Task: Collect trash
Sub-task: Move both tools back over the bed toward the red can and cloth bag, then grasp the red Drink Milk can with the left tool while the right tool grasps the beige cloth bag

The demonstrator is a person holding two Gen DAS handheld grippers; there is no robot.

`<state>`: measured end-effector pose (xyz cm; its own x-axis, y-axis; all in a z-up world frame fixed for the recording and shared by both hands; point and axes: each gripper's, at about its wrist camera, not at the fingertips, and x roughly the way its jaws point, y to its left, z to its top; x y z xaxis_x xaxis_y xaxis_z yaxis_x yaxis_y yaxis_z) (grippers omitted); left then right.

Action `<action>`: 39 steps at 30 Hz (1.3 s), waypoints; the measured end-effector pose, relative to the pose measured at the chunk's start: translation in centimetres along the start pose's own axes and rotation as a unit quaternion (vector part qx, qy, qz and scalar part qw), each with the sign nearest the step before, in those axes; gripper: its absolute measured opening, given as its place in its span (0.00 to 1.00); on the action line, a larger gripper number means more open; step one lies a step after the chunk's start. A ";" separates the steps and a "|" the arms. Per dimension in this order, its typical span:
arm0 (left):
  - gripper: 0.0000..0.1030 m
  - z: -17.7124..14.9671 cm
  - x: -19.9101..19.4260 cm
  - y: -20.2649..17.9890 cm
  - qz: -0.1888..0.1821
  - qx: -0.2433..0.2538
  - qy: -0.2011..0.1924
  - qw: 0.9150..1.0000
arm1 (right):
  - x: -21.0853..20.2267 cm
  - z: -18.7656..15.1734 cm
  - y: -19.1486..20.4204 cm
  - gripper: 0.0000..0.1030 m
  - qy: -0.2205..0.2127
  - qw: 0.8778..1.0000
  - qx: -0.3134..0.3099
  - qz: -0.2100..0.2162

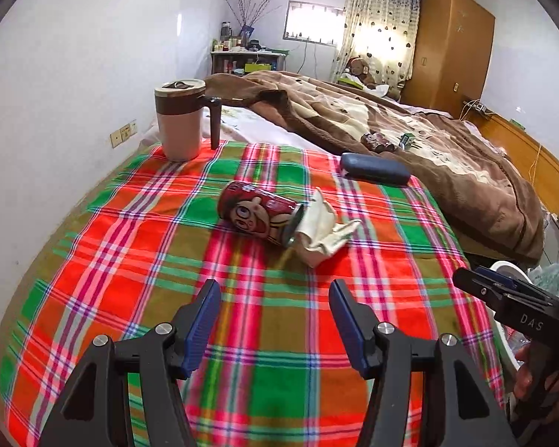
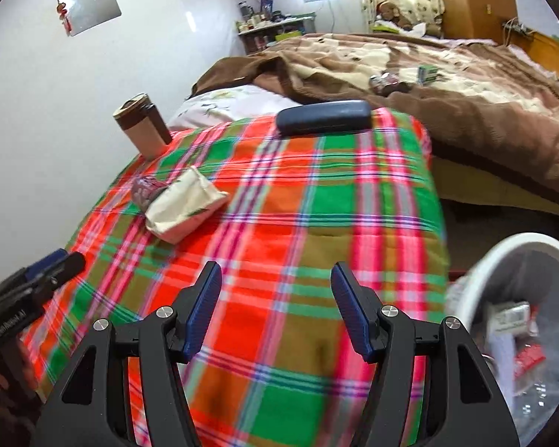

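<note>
A red drink can (image 1: pixel 259 216) lies on its side on the plaid cloth (image 1: pixel 130 260), with a crumpled cream paper wrapper (image 1: pixel 326 232) against its open end. Both show in the right wrist view, the can (image 2: pixel 147 190) partly behind the wrapper (image 2: pixel 184 205). My left gripper (image 1: pixel 274 290) is open and empty, a little short of the can. My right gripper (image 2: pixel 275 273) is open and empty over the cloth, to the right of the trash. A white bin (image 2: pixel 503 257) with litter inside stands at the right.
A lidded mug (image 1: pixel 182 119) stands at the cloth's far left. A dark blue glasses case (image 1: pixel 374 168) lies at the far edge. Behind is a bed with a brown blanket (image 1: pixel 428 141) and small items on it. A wall runs along the left.
</note>
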<state>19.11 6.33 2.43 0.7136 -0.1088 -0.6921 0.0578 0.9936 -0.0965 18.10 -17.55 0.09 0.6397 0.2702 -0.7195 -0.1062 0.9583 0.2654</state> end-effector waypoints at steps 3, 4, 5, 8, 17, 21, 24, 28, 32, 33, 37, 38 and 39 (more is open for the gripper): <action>0.63 0.5 0.7 0.4 0.004 0.011 -0.001 1.000 | 1.4 0.5 1.1 0.61 0.005 1.000 0.003 0.004; 0.63 0.7 1.0 0.6 0.005 0.013 0.001 1.000 | 1.9 0.7 1.4 0.61 0.007 1.000 0.003 0.006; 0.63 0.8 1.2 0.7 0.004 0.012 0.003 1.000 | 2.5 0.9 1.8 0.61 0.012 1.000 0.002 0.007; 0.63 1.2 1.9 1.5 0.006 0.013 0.006 1.000 | 3.7 1.4 2.7 0.61 0.018 1.000 -0.002 0.014; 0.63 2.3 4.0 3.6 0.002 0.004 0.018 1.000 | 7.0 3.2 3.4 0.61 0.030 0.997 0.051 0.048; 0.63 3.0 4.9 4.3 -0.001 -0.005 0.019 1.000 | 9.3 3.5 4.2 0.61 0.069 0.994 0.058 0.060; 0.63 3.6 5.4 4.6 -0.008 -0.010 0.020 1.000 | 10.3 3.6 4.4 0.61 0.084 0.992 0.070 0.058; 0.69 4.7 6.4 4.9 -0.002 -0.016 0.023 1.000 | 10.7 4.0 4.3 0.32 0.086 0.991 0.086 0.058; 0.70 5.8 7.4 5.0 -0.008 -0.026 0.026 0.999 | 11.0 4.1 3.8 0.20 0.090 0.989 0.098 0.066; 0.70 6.1 7.7 5.1 -0.009 -0.032 0.027 0.999 | 11.0 4.1 3.9 0.18 0.090 0.989 0.097 0.069; 0.70 7.0 8.6 4.8 -0.019 -0.047 0.033 0.998 | 10.8 4.1 3.9 0.12 0.082 0.989 0.096 0.076; 0.70 7.2 8.9 4.7 -0.021 -0.048 0.034 0.998 | 10.8 4.2 3.9 0.11 0.079 0.989 0.095 0.077; 0.70 7.3 9.2 4.6 -0.023 -0.051 0.038 0.998 | 10.6 4.1 3.9 0.11 0.076 0.990 0.092 0.076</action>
<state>31.04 10.10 0.83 0.6572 -0.1597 -0.7366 0.0151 0.9799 -0.1990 27.63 -11.33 -3.85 0.5037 0.4346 -0.7466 -0.0436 0.8759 0.4804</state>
